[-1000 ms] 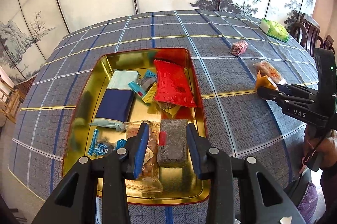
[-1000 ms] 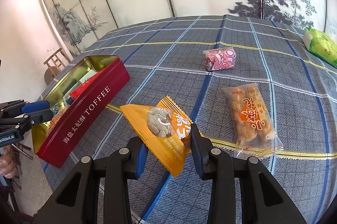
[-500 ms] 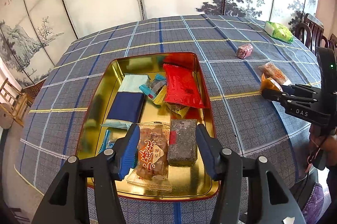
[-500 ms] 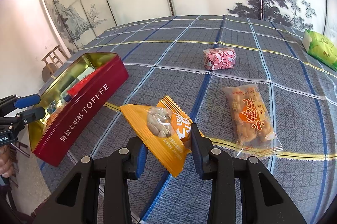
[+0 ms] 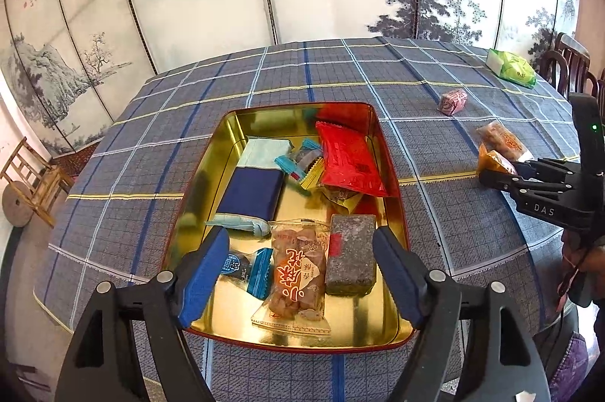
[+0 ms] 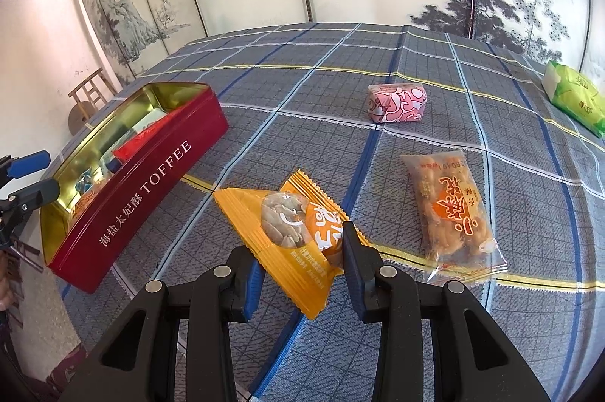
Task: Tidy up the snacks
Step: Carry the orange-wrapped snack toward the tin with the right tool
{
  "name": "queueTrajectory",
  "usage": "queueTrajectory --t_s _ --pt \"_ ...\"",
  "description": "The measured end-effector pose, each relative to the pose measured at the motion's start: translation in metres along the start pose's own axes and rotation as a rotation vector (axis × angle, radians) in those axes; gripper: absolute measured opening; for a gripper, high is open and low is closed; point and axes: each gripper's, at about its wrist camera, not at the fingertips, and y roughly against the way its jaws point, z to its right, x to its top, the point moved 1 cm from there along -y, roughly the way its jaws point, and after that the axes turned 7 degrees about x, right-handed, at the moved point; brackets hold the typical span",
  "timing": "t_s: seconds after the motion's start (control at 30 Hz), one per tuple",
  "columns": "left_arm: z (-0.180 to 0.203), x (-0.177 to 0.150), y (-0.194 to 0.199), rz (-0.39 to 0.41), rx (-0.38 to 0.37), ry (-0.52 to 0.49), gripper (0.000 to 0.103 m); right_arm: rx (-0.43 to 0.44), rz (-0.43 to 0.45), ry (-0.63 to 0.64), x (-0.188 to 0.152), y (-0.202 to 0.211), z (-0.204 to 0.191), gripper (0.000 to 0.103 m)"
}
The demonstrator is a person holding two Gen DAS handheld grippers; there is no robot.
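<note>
My right tongs (image 6: 300, 260) are clenched on the orange snack packet (image 6: 291, 232), gripping only its near end, so most of the pouch sticks out ahead, lifted off the plaid counter (image 6: 302, 107). My left tongs (image 5: 298, 273) are spread wide and empty, hanging over the near end of the red toffee tin (image 5: 389, 175), above the clear fried-twist pack (image 5: 298, 269) and the grey bar (image 5: 351, 251) lying inside.

The hold on slick film could fail: if I swing left toward the tin too briskly, I judge the packet could pivot or slide out short of the rim. The tin is already crowded with the red pouch (image 5: 349, 162), the navy pack (image 5: 251, 192) and small sweets, so a careless drop could leave the packet propped on the wall or spilling over. My left tongs sit right above the landing space; the two tools could knock together unless one gives way.

Left on the counter, to the right of the tin, are a second fried-twist pack (image 6: 450, 209), near my right tongs, the pink candy (image 6: 397, 101) farther off, and the green packet (image 6: 576, 96) at the far right.
</note>
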Motion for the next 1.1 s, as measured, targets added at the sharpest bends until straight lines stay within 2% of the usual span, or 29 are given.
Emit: queueTrajectory --t_s 0.17,0.27,0.37,0.47,0.7,0.9,1.1 --pt "-0.008 -0.003 0.011 0.044 0.025 0.036 0.102 -0.016 -0.009 0.011 0.000 -0.002 -0.002 0.038" --pt "-0.014 -0.004 0.021 0.087 0.019 0.063 0.102 -0.027 -0.016 0.020 0.000 -0.003 -0.005 0.039" --pt "-0.020 -0.003 0.021 0.054 0.009 0.095 0.102 -0.036 -0.024 0.027 0.000 -0.004 -0.006 0.039" --pt "-0.026 -0.007 0.022 0.067 0.012 0.125 0.102 -0.044 -0.026 0.033 0.000 -0.005 -0.007 0.039" --pt "-0.030 -0.013 0.019 0.079 0.059 0.110 0.102 -0.062 -0.030 0.048 0.001 -0.006 -0.011 0.039" --pt "-0.033 -0.018 0.023 0.121 0.050 0.106 0.102 -0.054 -0.025 0.038 0.001 -0.001 -0.016 0.039" --pt "-0.044 -0.022 0.023 0.134 0.022 0.160 0.102 -0.035 -0.007 0.038 0.004 0.008 -0.031 0.039"
